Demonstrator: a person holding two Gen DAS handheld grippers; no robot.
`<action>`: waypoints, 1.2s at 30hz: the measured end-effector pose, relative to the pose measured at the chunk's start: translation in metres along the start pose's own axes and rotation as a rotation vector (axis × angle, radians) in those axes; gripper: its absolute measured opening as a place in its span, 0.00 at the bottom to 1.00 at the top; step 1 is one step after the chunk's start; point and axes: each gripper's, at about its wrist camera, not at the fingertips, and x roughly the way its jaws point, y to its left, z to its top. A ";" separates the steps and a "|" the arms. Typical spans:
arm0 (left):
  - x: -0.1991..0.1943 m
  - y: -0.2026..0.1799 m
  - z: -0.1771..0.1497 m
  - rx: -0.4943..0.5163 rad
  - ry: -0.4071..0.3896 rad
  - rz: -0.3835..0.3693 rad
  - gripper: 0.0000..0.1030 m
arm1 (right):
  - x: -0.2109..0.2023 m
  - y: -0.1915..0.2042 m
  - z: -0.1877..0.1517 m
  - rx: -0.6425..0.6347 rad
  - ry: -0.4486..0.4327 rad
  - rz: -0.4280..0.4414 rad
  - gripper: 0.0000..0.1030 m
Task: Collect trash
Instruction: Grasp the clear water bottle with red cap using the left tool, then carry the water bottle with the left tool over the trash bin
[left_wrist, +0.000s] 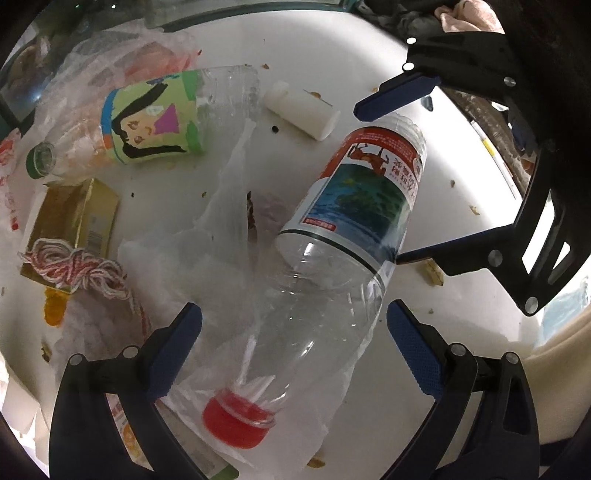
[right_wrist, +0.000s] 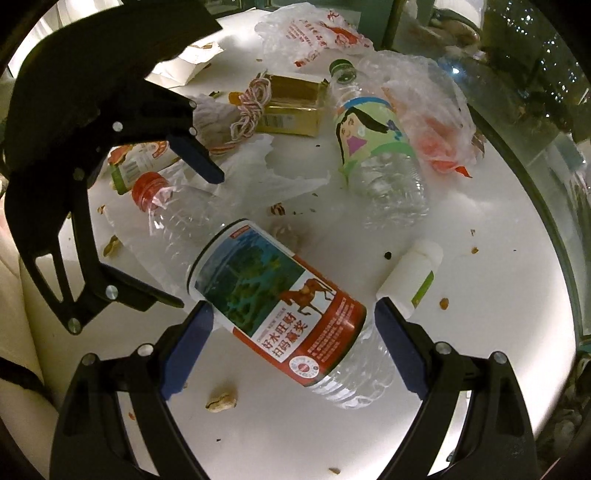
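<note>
A clear plastic bottle (left_wrist: 362, 192) (right_wrist: 280, 295) with a red cap (left_wrist: 236, 417) (right_wrist: 147, 186) and a red, blue and green label lies on its side on the round white table (left_wrist: 369, 48) (right_wrist: 480, 332). My left gripper (left_wrist: 295, 350) (right_wrist: 197, 240) is open and straddles the bottle's neck end, which rests on a thin clear bag (left_wrist: 207, 266). My right gripper (right_wrist: 293, 347) (left_wrist: 380, 184) is open around the bottle's base end, its pads close beside the label. Neither pair of pads visibly presses on the bottle.
A second clear bottle (left_wrist: 155, 118) (right_wrist: 373, 147) with a green cap and a drawn label lies nearby. Also here are a small white container (left_wrist: 303, 110) (right_wrist: 410, 277), a gold box (left_wrist: 74, 218) (right_wrist: 291, 107), red-white string (left_wrist: 77, 266), crumpled bags (right_wrist: 314, 33) and peanut shells (right_wrist: 221, 402).
</note>
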 end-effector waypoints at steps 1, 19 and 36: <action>0.002 0.000 0.001 0.000 0.001 -0.003 0.94 | 0.000 0.000 -0.001 -0.004 -0.004 0.003 0.83; 0.010 0.001 -0.001 0.046 -0.008 -0.065 0.77 | 0.024 0.005 -0.002 -0.079 0.035 0.110 0.82; -0.024 -0.042 -0.004 0.126 -0.049 -0.061 0.76 | -0.014 0.029 -0.005 -0.093 0.003 0.052 0.76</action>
